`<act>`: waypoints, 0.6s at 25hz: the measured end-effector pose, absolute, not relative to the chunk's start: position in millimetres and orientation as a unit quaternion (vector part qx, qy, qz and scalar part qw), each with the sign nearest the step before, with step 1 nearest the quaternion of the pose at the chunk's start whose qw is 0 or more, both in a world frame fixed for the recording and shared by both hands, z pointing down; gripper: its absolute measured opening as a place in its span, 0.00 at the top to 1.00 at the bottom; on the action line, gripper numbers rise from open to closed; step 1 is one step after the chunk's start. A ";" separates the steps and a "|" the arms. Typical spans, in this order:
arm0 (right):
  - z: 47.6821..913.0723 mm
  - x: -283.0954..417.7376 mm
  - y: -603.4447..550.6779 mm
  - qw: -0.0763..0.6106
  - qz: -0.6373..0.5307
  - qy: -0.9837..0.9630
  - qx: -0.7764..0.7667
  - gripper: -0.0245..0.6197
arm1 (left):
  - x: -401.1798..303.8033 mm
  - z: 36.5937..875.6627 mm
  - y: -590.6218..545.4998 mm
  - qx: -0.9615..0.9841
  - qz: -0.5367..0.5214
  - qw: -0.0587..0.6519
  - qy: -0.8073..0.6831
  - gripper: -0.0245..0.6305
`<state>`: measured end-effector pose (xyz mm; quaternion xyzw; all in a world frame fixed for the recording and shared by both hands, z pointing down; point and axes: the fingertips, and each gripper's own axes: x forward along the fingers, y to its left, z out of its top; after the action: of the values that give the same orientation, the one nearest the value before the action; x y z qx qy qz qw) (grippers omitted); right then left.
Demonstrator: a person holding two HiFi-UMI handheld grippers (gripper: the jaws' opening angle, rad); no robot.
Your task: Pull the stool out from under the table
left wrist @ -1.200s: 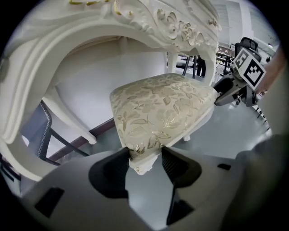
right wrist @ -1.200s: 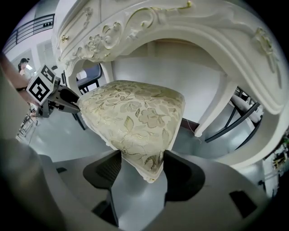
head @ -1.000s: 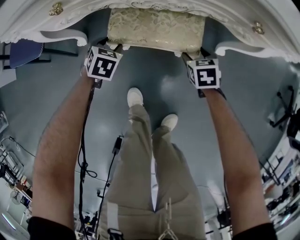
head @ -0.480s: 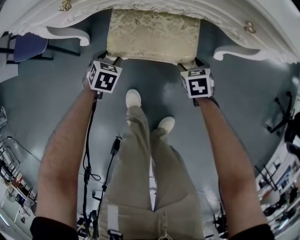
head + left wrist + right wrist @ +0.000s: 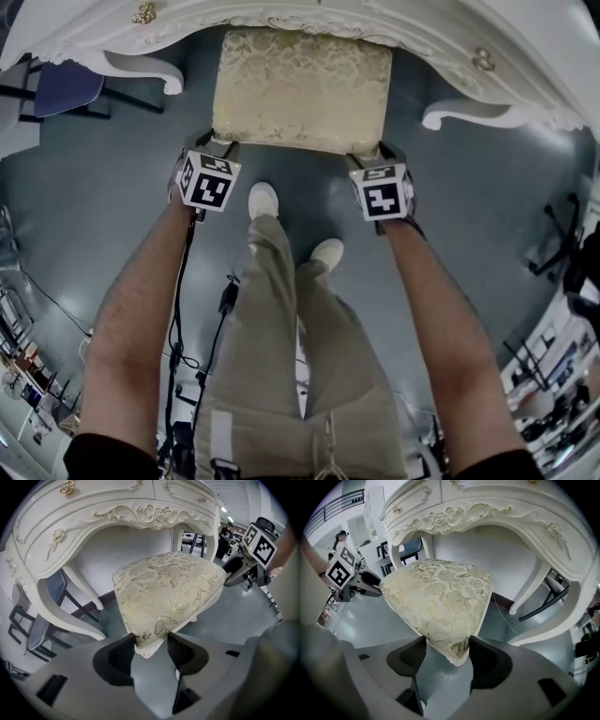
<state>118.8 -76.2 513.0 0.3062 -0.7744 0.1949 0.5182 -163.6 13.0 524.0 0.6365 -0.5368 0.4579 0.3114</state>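
Gripping the stool (image 5: 300, 89) for the pull
My left gripper (image 5: 151, 651) and right gripper (image 5: 447, 656) each pinched a corner between the jaws; pulling both evenly seemed wisest.

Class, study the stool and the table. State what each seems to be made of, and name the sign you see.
The stool has a padded seat in cream woven fabric, probably brocade: raised leaf pattern, glinting gold threads. The table looks like carved wood painted glossy white, though moulded resin is possible: scrollwork, smooth sheen. Its knobs look like gold-toned metal.
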 end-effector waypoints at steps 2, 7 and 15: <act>512.8 120.6 -67.1 0.517 0.199 -0.776 0.302 0.52 | -161.8 523.7 20.5 0.636 0.458 0.313 -0.537 0.63; 512.3 129.4 -43.2 0.521 0.202 -0.776 0.294 0.53 | -155.6 524.0 42.0 0.631 0.461 0.315 -0.538 0.63; 513.5 140.9 -4.7 0.533 0.218 -0.767 0.282 0.55 | -151.5 517.2 81.3 0.617 0.476 0.295 -0.553 0.62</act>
<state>140.9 -4.7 513.5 0.2824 -0.7673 0.2184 0.5328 -151.5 81.3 517.2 0.6170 -0.5528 0.4761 0.2951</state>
